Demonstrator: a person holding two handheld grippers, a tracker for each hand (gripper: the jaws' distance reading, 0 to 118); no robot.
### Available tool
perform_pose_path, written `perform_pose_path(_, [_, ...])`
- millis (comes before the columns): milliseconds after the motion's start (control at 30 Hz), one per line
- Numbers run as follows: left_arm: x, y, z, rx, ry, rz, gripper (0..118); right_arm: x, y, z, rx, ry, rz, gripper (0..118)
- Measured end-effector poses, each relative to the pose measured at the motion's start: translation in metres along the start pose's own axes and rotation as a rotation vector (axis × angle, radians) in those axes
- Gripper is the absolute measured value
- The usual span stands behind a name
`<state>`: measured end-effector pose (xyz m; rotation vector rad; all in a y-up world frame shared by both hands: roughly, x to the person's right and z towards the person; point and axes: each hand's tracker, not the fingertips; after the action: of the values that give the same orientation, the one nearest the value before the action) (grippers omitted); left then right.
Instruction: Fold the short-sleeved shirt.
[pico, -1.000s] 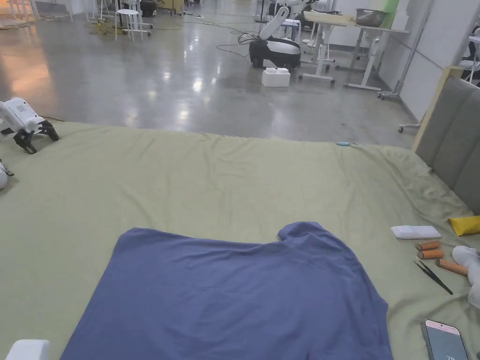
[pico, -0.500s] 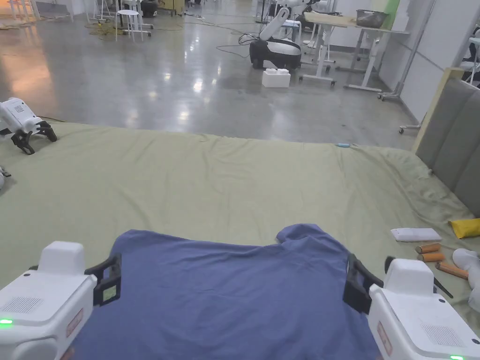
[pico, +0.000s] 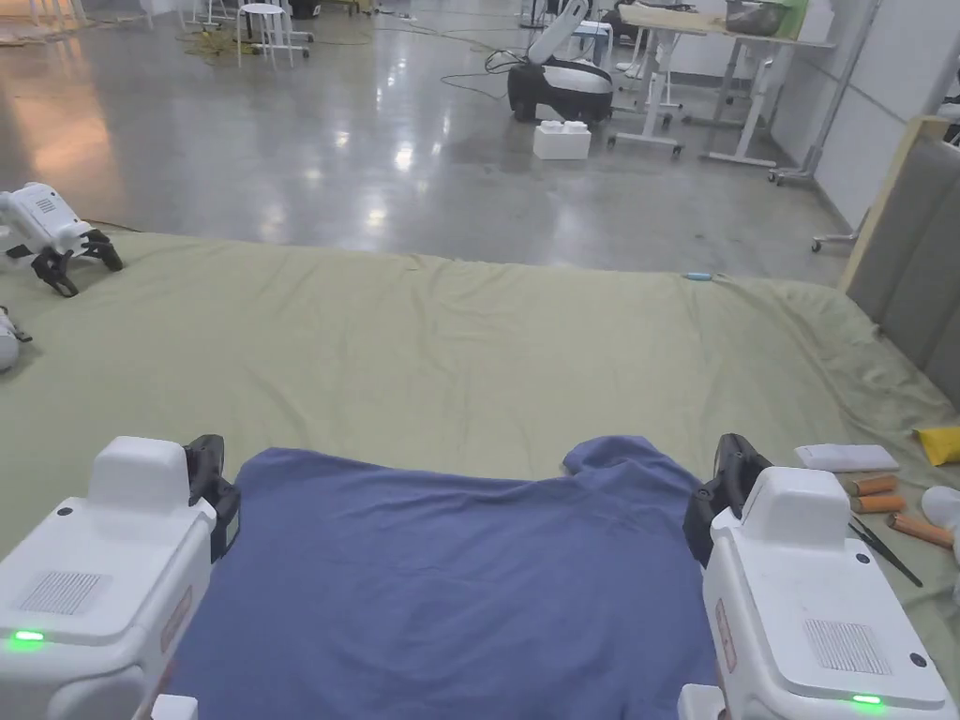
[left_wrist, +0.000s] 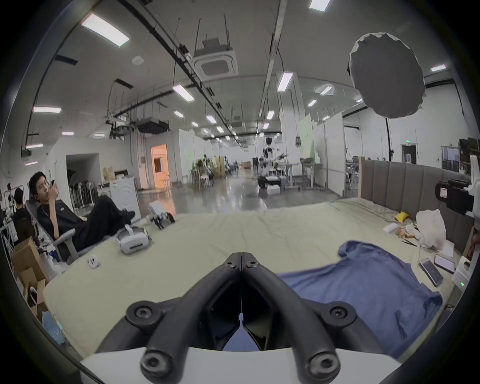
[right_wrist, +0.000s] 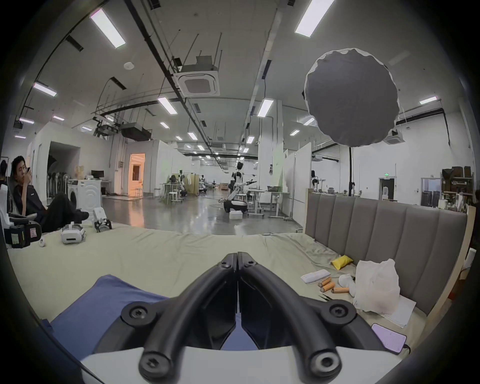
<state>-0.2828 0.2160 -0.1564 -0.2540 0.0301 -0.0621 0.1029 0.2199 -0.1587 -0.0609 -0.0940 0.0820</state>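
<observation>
The green bed sheet (pico: 450, 347) spreads wide under me, and the blue shirt (pico: 450, 581) lies flat on its near part, running side to side between my tools. My left gripper (pico: 217, 487) sits by its left edge and my right gripper (pico: 717, 497) by its right, equally near; both have jaws pressed together, holding nothing

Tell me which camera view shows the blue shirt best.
The head view: the blue shirt lies spread between both hand-held grippers. The left gripper view shows its far part from the side; the right gripper view shows one corner beside closed jaws.
</observation>
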Motion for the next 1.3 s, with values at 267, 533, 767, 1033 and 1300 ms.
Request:
perform_pose_path(267, [-0.073, -0.076, 0.0, -0.498, -0.003, 0.05, 0, 0.01, -0.034, -0.002, -0.132, 0.031, 0.043, 0])
perform_pose_path(533, [-0.092, -0.137, -0.016, -0.742, -0.037, 0.171, 64, 0.016, -0.061, -0.004, -0.252, 0.058, 0.007, 0])
perform_pose_path(767, [-0.086, -0.165, -0.018, -0.905, 0.07, 0.069, 71, 0.022, -0.072, -0.003, -0.322, 0.064, 0.026, 0])
perform_pose_path(1033, [-0.078, -0.169, -0.017, -0.872, 0.034, 0.058, 54, 0.033, -0.079, 0.005, -0.365, 0.06, 0.04, 0])
perform_pose_path(1300, [-0.065, -0.164, -0.015, -0.864, -0.044, 0.026, 3, 0.088, -0.089, 0.034, -0.607, -0.014, 0.026, 31])
